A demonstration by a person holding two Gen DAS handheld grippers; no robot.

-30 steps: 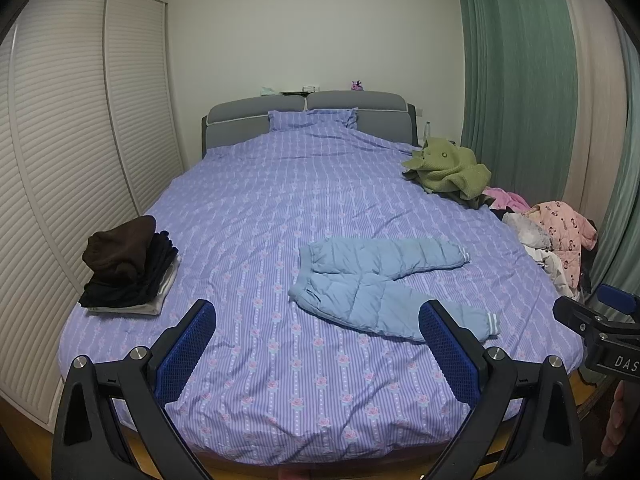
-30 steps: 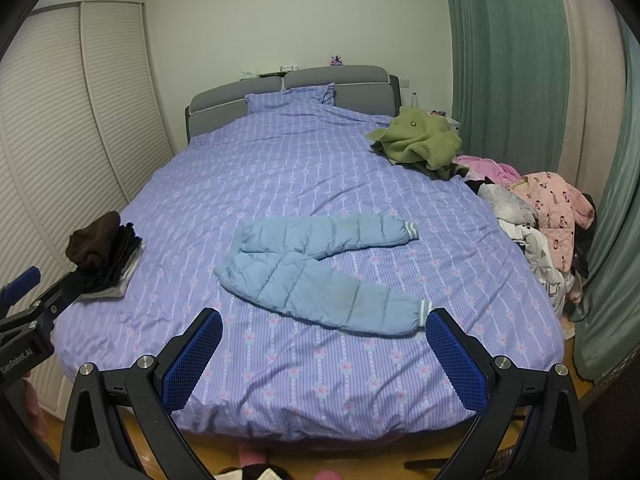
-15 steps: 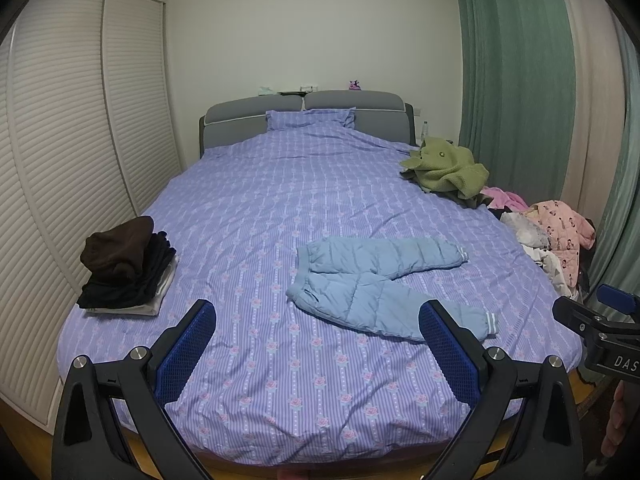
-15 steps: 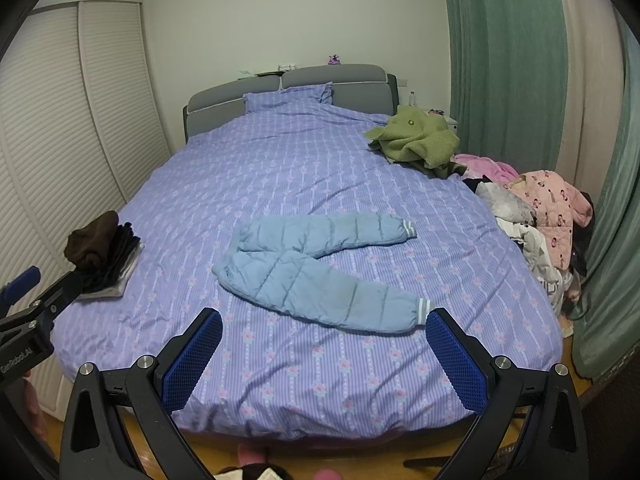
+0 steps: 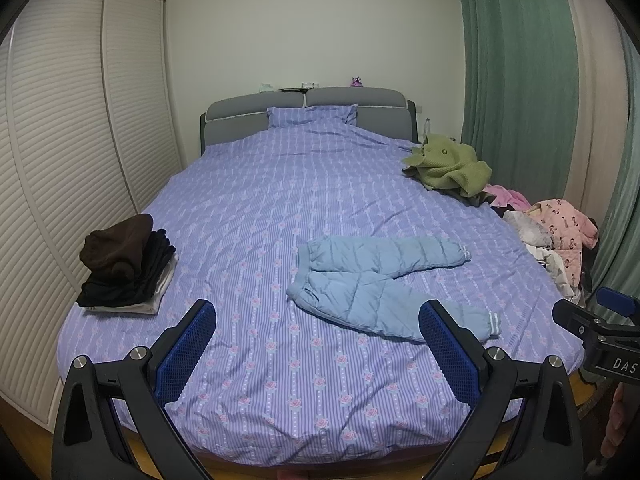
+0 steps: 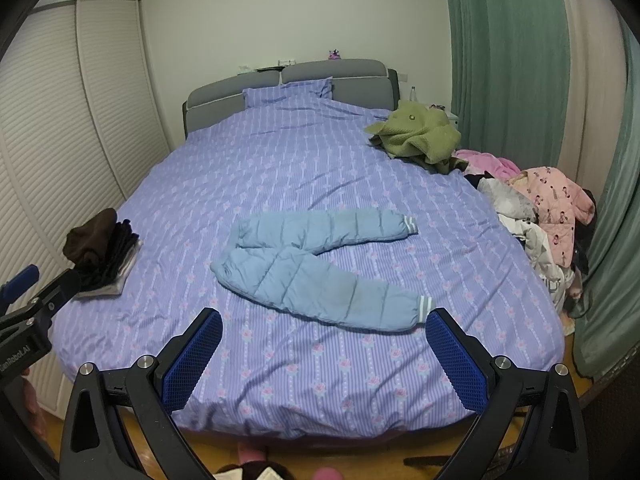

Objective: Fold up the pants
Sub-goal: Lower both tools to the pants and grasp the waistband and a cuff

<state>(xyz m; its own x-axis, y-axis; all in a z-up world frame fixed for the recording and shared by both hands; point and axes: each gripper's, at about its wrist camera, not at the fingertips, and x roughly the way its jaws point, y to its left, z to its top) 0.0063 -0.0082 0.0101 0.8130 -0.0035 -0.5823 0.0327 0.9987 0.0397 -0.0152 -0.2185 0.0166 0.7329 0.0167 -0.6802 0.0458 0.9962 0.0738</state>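
Note:
Light blue padded pants [image 5: 372, 280] lie spread on the purple bed cover [image 5: 280, 208], legs apart in a V, waist to the left, cuffs to the right. They also show in the right wrist view [image 6: 316, 268]. My left gripper [image 5: 318, 344] is open and empty, held over the foot of the bed, short of the pants. My right gripper [image 6: 324, 350] is open and empty, also at the foot of the bed, just before the near leg. Each gripper shows at the edge of the other's view.
A stack of folded dark clothes [image 5: 124, 268] sits at the bed's left edge. A green garment [image 5: 448, 166] and a heap of pink and white clothes [image 5: 556, 236] lie along the right edge. Louvered wardrobe doors [image 5: 60, 152] stand left, green curtains [image 5: 516, 80] right.
Both grippers have drifted slightly back and up from the bed. The pants have not moved.

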